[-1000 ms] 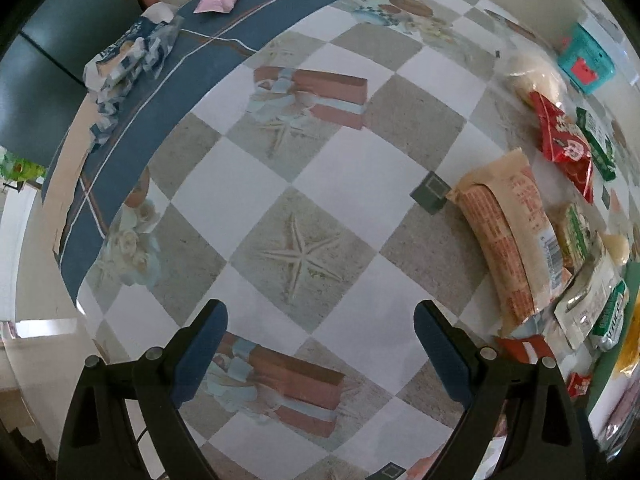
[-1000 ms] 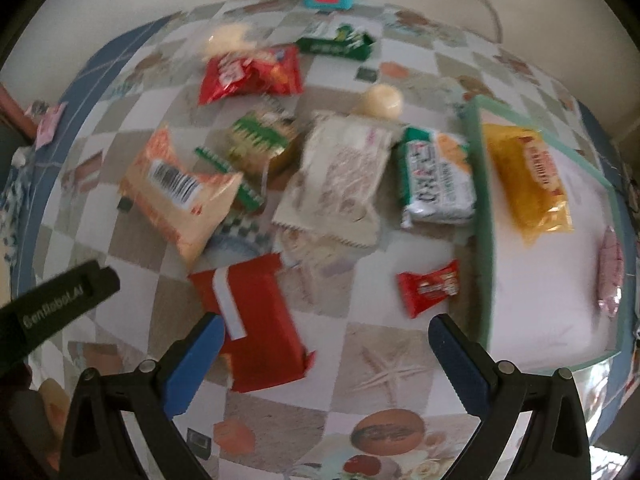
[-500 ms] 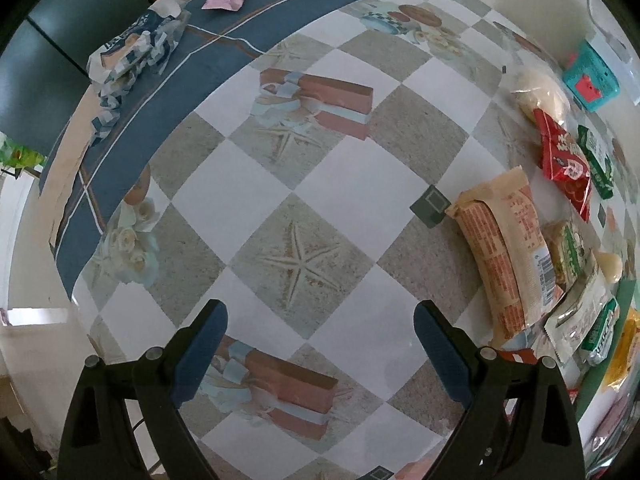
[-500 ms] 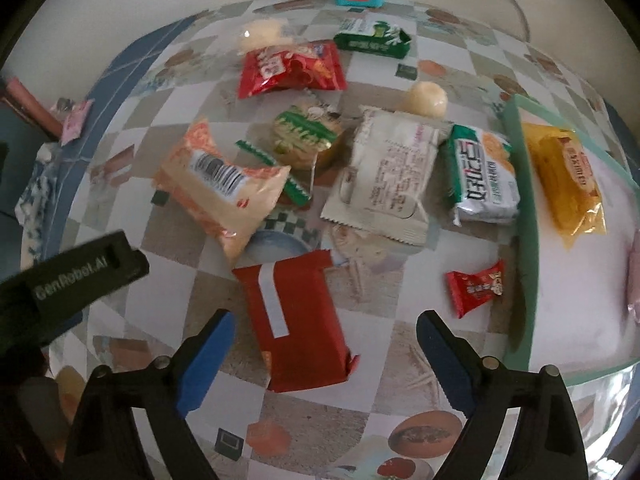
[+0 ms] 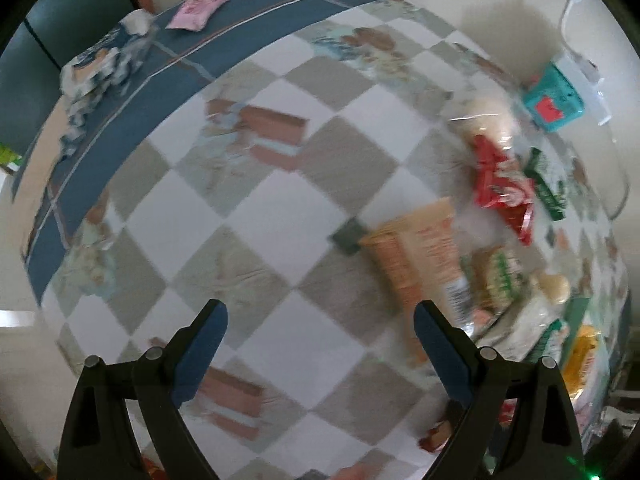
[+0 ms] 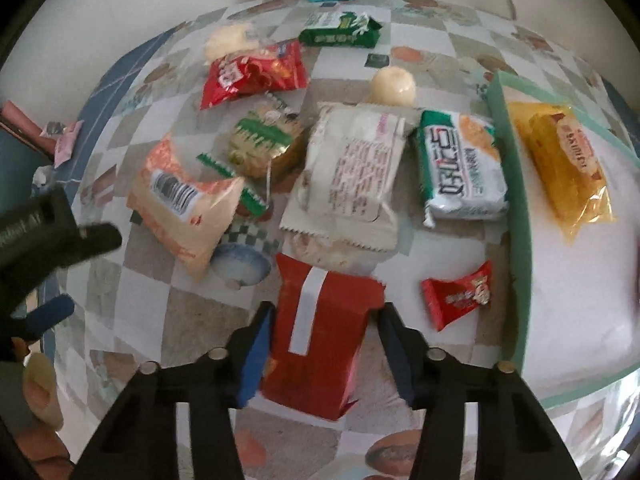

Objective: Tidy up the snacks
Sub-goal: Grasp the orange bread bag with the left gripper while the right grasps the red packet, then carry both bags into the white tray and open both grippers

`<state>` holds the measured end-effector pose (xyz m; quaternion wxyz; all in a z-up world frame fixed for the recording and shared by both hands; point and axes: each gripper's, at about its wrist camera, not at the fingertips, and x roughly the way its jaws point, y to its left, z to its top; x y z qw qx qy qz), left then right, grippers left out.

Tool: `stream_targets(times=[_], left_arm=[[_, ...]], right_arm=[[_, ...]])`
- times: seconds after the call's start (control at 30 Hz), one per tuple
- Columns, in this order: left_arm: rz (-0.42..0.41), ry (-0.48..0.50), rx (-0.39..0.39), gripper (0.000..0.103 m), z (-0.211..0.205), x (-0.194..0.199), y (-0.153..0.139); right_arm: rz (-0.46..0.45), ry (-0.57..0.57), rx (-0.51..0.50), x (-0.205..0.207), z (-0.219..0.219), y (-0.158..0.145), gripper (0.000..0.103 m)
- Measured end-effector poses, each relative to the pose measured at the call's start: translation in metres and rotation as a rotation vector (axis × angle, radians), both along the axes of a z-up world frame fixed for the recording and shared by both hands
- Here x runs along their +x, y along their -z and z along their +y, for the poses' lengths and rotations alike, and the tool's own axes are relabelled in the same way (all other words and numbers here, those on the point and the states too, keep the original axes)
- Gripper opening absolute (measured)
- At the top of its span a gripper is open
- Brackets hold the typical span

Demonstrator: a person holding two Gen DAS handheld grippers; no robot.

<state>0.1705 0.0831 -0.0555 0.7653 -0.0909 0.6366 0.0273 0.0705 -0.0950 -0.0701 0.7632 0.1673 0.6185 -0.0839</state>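
One red packet point(image 6: 320, 336) with a white stripe lies flat on the checked tablecloth point(image 6: 192, 320), and the right gripper point(image 6: 326, 354) straddles it, its blue-padded fingers point(image 6: 256, 360) close against the packet's two long sides; whether they press it yet I cannot tell. Just right of it sits a small red candy wrapper point(image 6: 458, 294), beside the green rim of a white tray point(image 6: 520, 240) that holds a yellow bag point(image 6: 560, 168). Beyond the red packet lie a white pouch point(image 6: 352, 176), a green-and-white biscuit pack point(image 6: 460, 168), an orange bag point(image 6: 180, 204) and a red crisp bag point(image 6: 252, 72). The left gripper point(image 5: 320, 340) hangs over bare cloth well to the left, its fingers wide apart and holding nothing.
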Motion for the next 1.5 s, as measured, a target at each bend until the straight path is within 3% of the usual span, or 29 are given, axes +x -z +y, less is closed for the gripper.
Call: stream_targets(times=[0.27,0.33,0.4,0.47,0.5,0.53,0.7,1.03,1.27,1.5], left_arm=[[-0.007,0.04,-0.078,0.093,-0.055,0.011,-0.002],[-0.012,0.048,-0.049,0.086,-0.065,0.012,0.001],[-0.001,0.042,-0.047,0.07,-0.067,0.014,0.005],[0.008,0.032,-0.061,0.061,-0.064,0.016,0.011],[0.01,0.026,-0.08,0.046,-0.063,0.016,0.011],[0.011,0.024,-0.082,0.041,-0.06,0.018,0.014],[0.003,0.024,-0.08,0.04,-0.052,0.013,0.014],[-0.103,0.034,-0.069,0.04,-0.031,-0.012,-0.043],[-0.184,0.117,-0.063,0.04,-0.056,-0.032,-0.076],[-0.187,0.216,-0.086,0.04,-0.096,-0.054,-0.083]], right_arm=[[-0.023,0.031,0.043,-0.005,-0.02,0.0,0.045],[-0.025,0.031,0.044,-0.005,-0.02,0.0,0.045],[-0.025,0.035,0.05,-0.007,-0.026,-0.001,0.045],[-0.027,0.04,0.055,-0.007,-0.03,-0.001,0.044],[-0.03,0.04,0.055,-0.011,-0.031,-0.004,0.044],[-0.033,0.038,0.056,-0.011,-0.031,-0.005,0.044],[-0.053,0.027,0.073,-0.011,-0.032,-0.014,0.042],[-0.157,0.047,0.07,-0.025,-0.043,-0.058,0.042],[-0.203,0.114,0.018,-0.039,-0.068,-0.09,0.042],[-0.19,0.239,-0.037,-0.064,-0.119,-0.097,0.042]])
